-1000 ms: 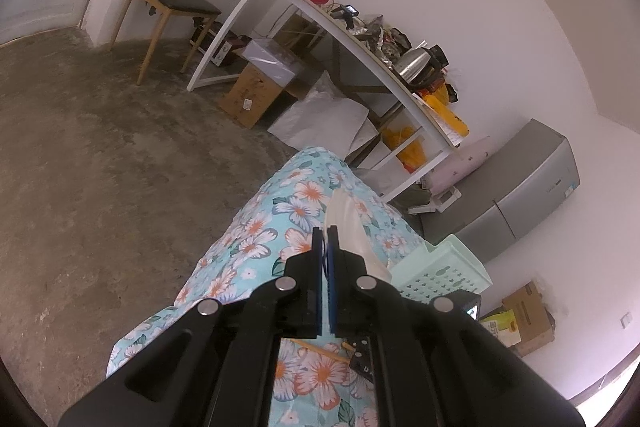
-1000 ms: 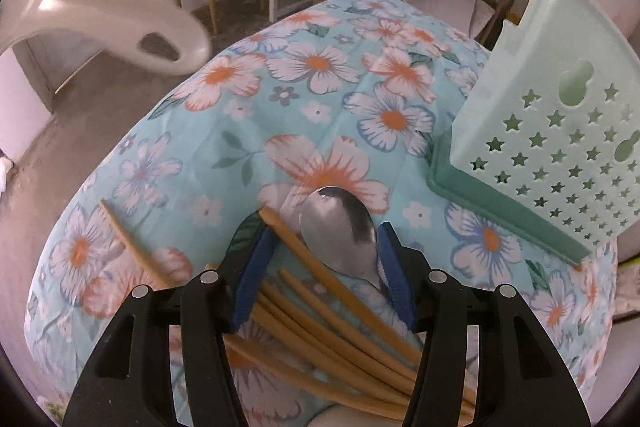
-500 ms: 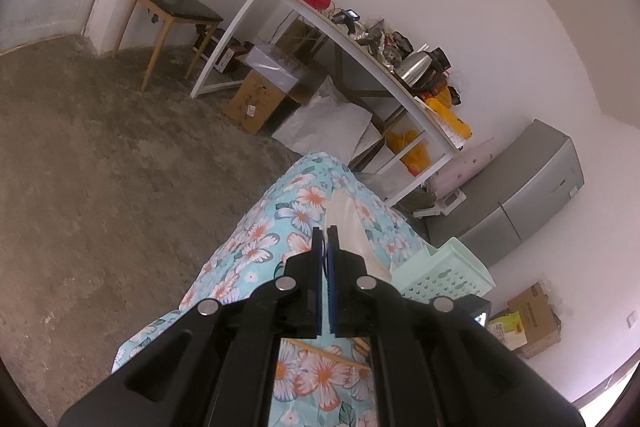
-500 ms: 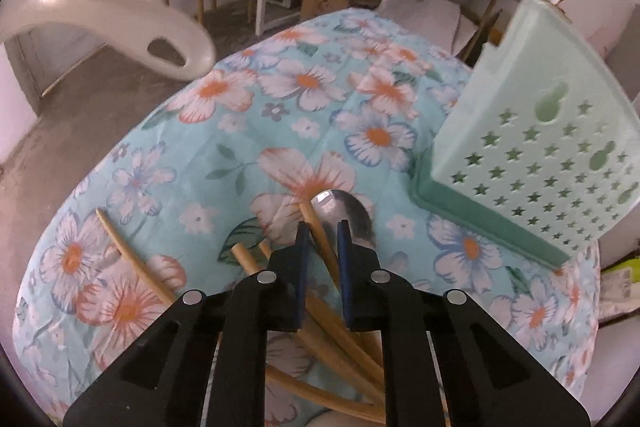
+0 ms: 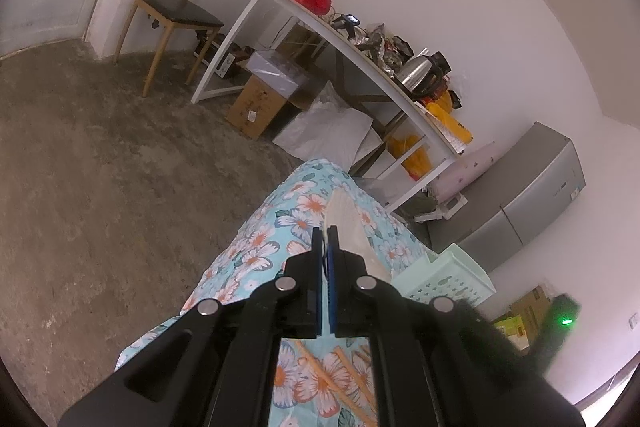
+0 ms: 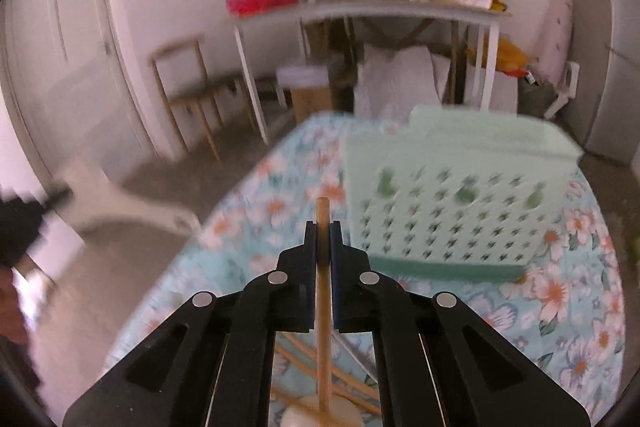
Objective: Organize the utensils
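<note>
My right gripper (image 6: 323,227) has just closed on one thin wooden chopstick (image 6: 322,291), lifted short of the mint-green perforated plastic basket (image 6: 452,211). My left gripper (image 5: 325,233) pinches a cream plastic spatula (image 5: 347,223) left of that basket. I judge the slim stick could pivot between the pads and miss the rim.

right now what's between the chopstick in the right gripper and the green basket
Only bare flowered tablecloth, seen in the right wrist view. The right gripper is shut on the chopstick, whose tip sits just left of the basket.

Left gripper (image 5: 325,247) and right gripper (image 6: 323,233): matte black angular linkage arms, round silver pivot screws, blue pads lining narrow jaws.
</note>
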`<state>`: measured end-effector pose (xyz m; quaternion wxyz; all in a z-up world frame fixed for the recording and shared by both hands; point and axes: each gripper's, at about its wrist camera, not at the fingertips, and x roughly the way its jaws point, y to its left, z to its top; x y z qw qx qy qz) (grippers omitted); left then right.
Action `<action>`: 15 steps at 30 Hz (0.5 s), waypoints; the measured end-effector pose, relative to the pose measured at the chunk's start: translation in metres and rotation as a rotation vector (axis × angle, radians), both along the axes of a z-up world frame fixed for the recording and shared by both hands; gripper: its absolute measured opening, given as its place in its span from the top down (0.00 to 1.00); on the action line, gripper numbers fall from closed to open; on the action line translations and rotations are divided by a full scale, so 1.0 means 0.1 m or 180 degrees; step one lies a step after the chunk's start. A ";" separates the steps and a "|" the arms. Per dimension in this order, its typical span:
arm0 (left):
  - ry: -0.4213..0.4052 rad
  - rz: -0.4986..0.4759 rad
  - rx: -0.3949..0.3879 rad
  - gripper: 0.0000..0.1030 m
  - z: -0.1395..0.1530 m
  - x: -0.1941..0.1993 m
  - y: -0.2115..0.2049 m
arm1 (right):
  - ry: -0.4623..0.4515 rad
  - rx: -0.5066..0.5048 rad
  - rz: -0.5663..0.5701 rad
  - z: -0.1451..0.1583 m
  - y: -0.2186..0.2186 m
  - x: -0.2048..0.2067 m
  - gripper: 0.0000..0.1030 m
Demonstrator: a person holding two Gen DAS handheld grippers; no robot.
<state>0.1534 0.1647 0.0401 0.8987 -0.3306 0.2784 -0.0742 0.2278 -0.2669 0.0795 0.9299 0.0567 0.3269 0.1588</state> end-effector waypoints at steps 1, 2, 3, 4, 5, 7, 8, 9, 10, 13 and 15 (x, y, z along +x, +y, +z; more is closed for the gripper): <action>-0.0001 -0.0002 -0.0006 0.99 0.00 0.00 0.00 | -0.0044 0.0202 0.0000 0.09 -0.14 -0.02 0.96; -0.0006 -0.0005 -0.0007 0.99 0.01 0.00 0.00 | -0.0062 0.0318 -0.0007 0.13 -0.23 -0.02 0.96; -0.0013 -0.0008 -0.0006 0.99 0.01 0.00 0.03 | -0.0073 0.0423 -0.0003 0.17 -0.30 -0.03 0.96; -0.0018 -0.0013 -0.0005 0.99 0.03 0.00 0.02 | -0.0090 0.0600 0.0019 0.21 -0.40 -0.04 0.96; -0.0025 -0.0018 -0.0006 0.99 0.03 0.00 0.04 | -0.0108 0.0752 0.0041 0.24 -0.48 -0.06 0.96; -0.0029 -0.0022 0.0009 0.99 0.06 0.01 0.00 | -0.0126 0.1007 0.0087 0.27 -0.60 -0.07 0.96; -0.0026 -0.0022 0.0006 0.99 0.06 0.01 0.00 | -0.0133 0.1159 0.0114 0.29 -0.66 -0.08 0.96; -0.0024 -0.0023 0.0001 0.99 0.05 0.01 0.01 | -0.0142 0.1299 0.0140 0.30 -0.71 -0.08 0.96; -0.0023 -0.0024 0.0000 0.99 0.06 0.01 0.01 | -0.0157 0.1401 0.0159 0.32 -0.74 -0.10 0.96; -0.0047 -0.0032 0.0019 0.99 0.07 0.01 -0.02 | -0.0241 0.1607 0.0184 0.42 -0.86 -0.15 0.96; -0.0074 -0.0040 0.0048 0.99 0.09 -0.01 -0.03 | -0.0298 0.1590 0.0154 0.46 -0.91 -0.17 0.96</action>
